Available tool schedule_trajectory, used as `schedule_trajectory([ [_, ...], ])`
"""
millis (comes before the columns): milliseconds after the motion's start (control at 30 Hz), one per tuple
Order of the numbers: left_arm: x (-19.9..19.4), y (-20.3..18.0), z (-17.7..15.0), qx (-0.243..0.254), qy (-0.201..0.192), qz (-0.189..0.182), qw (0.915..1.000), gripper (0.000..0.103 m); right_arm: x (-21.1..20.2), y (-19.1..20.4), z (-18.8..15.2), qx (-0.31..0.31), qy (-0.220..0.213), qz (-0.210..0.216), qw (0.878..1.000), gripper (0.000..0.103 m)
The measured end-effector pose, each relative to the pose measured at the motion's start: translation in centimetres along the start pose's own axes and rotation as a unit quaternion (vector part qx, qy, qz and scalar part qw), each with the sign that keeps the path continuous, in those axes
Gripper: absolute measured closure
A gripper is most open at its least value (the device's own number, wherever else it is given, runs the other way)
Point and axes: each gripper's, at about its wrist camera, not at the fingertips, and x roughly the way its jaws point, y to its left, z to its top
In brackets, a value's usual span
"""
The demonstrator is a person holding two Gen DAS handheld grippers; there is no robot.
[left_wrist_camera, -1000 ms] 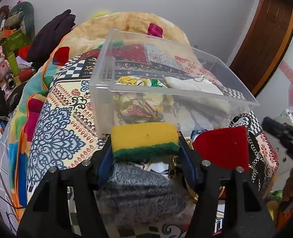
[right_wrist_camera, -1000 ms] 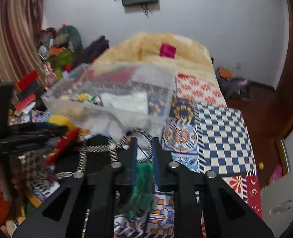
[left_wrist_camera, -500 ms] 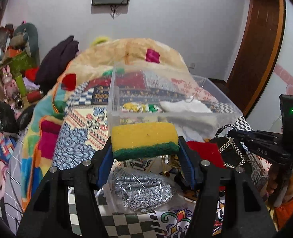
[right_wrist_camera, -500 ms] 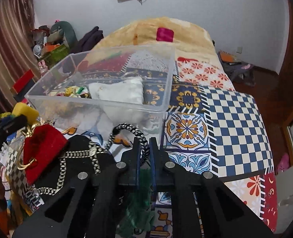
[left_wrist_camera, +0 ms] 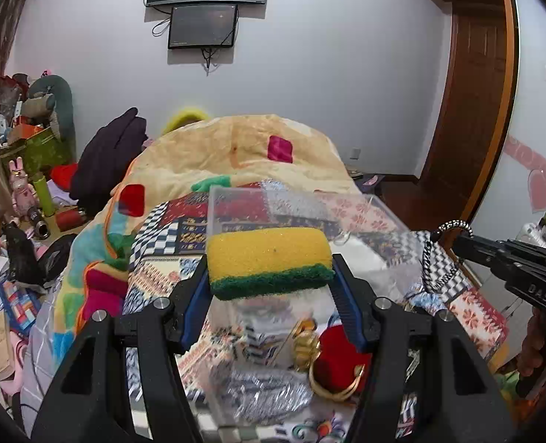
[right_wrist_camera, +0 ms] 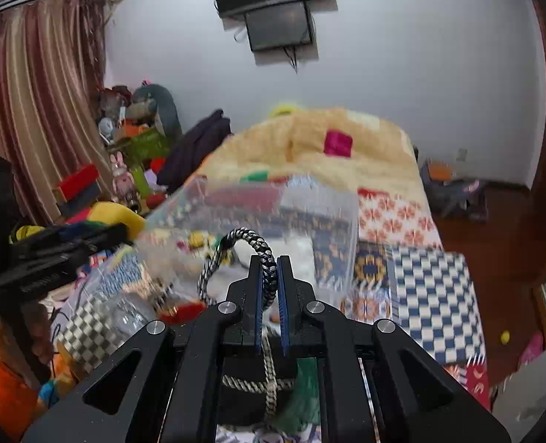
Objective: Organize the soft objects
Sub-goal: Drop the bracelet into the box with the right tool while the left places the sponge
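Both grippers have risen above the bin (left_wrist_camera: 236, 199).
Left gripper (left_wrist_camera: 271, 280) clamps the sponge (left_wrist_camera: 269, 258); right gripper (right_wrist_camera: 269, 284), at its 3 o'clock, pinches the cord (right_wrist_camera: 262, 249).

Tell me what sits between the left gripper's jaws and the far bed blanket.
In the left wrist view, the yellow-green sponge is clamped in the left gripper. Beyond it stands the clear plastic bin, then the yellow blanket.

Left gripper (left_wrist_camera: 271, 271) clamps yellow sponge with green scouring layer (left_wrist_camera: 269, 260) between blue-padded fingers, above clear plastic storage bin (left_wrist_camera: 214, 214) on patterned bedspread (left_wrist_camera: 162, 269). Right gripper (left_wrist_camera: 457, 238) at right edge pinches black-and-white braided cord (left_wrist_camera: 435, 254).
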Motion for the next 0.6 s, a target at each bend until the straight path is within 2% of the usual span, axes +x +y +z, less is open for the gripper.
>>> schedule_trajectory([
  [133, 1.2, -0.4, 1.3, 0.003, 0.003, -0.003, 1.0, 0.042, 0.4, 0.5, 1.9, -0.003, -0.019, 0.002, 1.0, 0.096],
  [267, 2.8, -0.8, 2.2, 0.001, 0.016, -0.012, 0.9998, 0.042, 2.4, 0.5, 3.2, -0.003, -0.018, -0.001, 1.0, 0.096],
  [600, 8.8, -1.5, 2.0, 0.008, 0.101, -0.029, 0.9945, 0.042, 8.7, -0.4, 2.5, 0.006, 0.056, -0.004, 0.998, 0.096],
])
